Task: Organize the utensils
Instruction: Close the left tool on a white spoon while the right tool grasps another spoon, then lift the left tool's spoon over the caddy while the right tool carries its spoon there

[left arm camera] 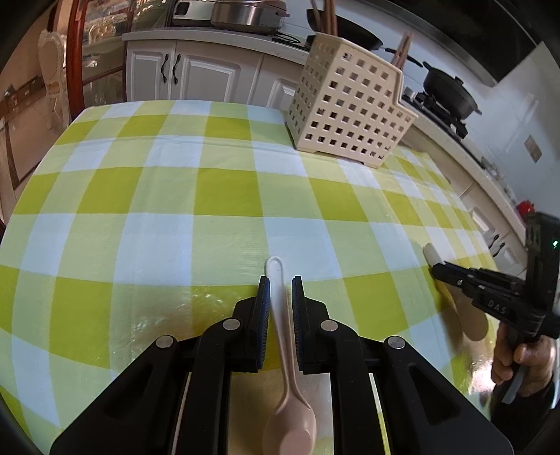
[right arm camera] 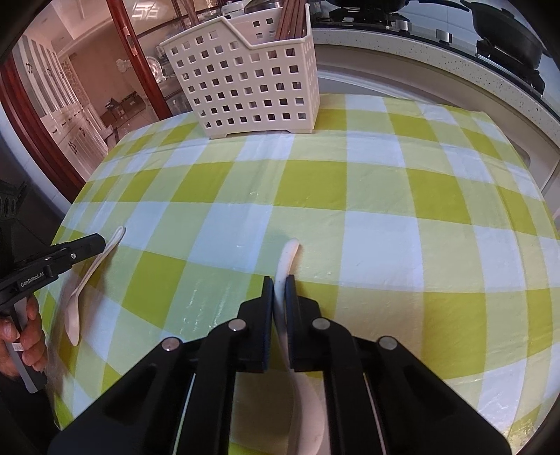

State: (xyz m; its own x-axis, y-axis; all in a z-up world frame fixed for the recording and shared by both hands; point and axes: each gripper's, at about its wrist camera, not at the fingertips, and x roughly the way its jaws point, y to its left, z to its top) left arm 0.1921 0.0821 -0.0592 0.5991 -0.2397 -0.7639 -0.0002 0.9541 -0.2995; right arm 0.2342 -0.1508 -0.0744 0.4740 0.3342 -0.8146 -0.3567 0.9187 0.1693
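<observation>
A pink-and-white plastic spoon (left arm camera: 285, 353) lies on the checked tablecloth (left arm camera: 168, 210) between the fingers of my left gripper (left arm camera: 281, 283); the jaws stand slightly apart on either side of its handle, with small gaps. My right gripper (right arm camera: 280, 283) is shut on the handle of a second white spoon (right arm camera: 287, 259), bowl toward the camera. Each gripper shows in the other's view: the right one (left arm camera: 441, 267) with its spoon (left arm camera: 431, 253), the left one (right arm camera: 94, 241) with its spoon (right arm camera: 87, 276). A cream perforated utensil basket (left arm camera: 346, 105) (right arm camera: 252, 77) stands at the table's far edge, holding brown chopsticks (right arm camera: 290, 17).
Behind the table runs a kitchen counter (left arm camera: 217, 36) with white cabinets, a steel pot (left arm camera: 245, 14) and a stove with black pans (left arm camera: 449, 92). A red-framed glass door (right arm camera: 133, 52) stands at the left. The table edge (right arm camera: 525, 150) is close behind the basket.
</observation>
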